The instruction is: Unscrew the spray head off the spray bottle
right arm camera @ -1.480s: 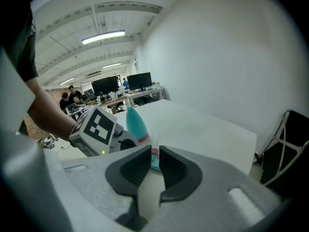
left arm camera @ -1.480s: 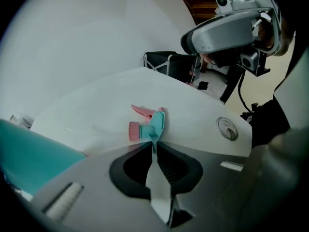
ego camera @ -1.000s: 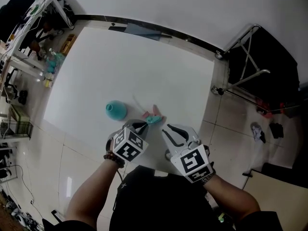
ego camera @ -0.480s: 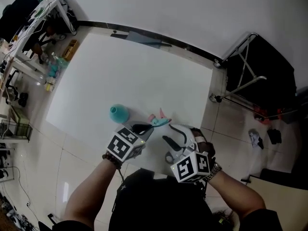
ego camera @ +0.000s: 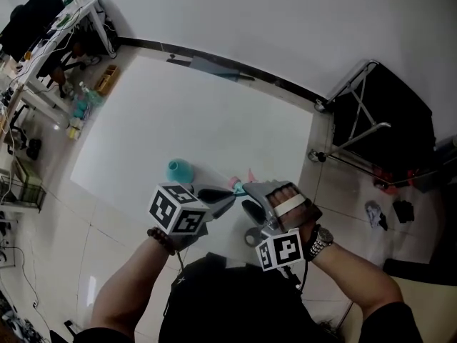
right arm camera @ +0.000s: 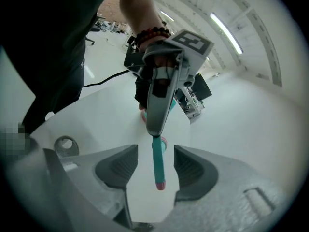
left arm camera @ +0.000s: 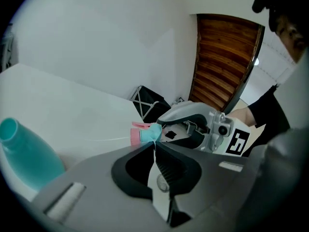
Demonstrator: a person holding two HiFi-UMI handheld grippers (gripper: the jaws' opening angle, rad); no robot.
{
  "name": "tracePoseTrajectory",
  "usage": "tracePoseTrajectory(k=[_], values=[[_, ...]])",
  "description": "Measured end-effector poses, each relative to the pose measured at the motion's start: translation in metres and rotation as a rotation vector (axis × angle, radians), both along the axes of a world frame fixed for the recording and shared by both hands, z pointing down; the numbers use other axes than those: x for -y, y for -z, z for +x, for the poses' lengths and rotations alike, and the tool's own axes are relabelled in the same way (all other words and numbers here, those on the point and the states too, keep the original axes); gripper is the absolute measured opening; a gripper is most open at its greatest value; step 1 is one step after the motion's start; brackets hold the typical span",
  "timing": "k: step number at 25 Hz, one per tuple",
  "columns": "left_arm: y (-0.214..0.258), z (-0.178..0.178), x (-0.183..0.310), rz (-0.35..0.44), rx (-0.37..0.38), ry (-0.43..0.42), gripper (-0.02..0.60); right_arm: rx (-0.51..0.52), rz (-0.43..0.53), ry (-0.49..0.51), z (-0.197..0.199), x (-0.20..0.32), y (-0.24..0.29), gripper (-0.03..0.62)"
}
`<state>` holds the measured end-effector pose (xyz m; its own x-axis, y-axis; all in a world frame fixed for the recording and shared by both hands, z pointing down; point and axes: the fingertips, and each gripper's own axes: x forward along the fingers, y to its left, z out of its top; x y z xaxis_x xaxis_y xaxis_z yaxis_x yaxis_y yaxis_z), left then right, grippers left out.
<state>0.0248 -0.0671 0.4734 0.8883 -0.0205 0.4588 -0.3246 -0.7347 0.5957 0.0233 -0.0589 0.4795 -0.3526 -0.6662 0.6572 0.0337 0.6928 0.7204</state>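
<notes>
Raised higher, teal-and-pink spray head (left arm camera: 147, 133) seems detached.

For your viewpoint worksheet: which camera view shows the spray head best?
The right gripper view: the spray head hangs close, shown lengthwise. The left gripper view shows only its end; the head view, a tiny piece.

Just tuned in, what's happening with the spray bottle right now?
A person works with two handheld grippers. The left gripper is shut on the teal and pink spray head, which is already off and held above the white table. The teal bottle sits apart on the table. The right gripper has just been opening its jaws; a teal part of the head hangs between them, untouched.
</notes>
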Motion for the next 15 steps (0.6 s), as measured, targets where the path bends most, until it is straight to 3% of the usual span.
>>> tracePoseTrajectory(k=[7,15], values=[[0.021,-0.005,-0.003,-0.129,-0.14,-0.012,0.028,-0.1,0.052,0.114,-0.01,0.008,0.007,0.213],[0.033,-0.009,-0.011,-0.152,-0.197,-0.065,0.029,-0.184,0.038,0.176,-0.018,0.005,0.001,0.212]])
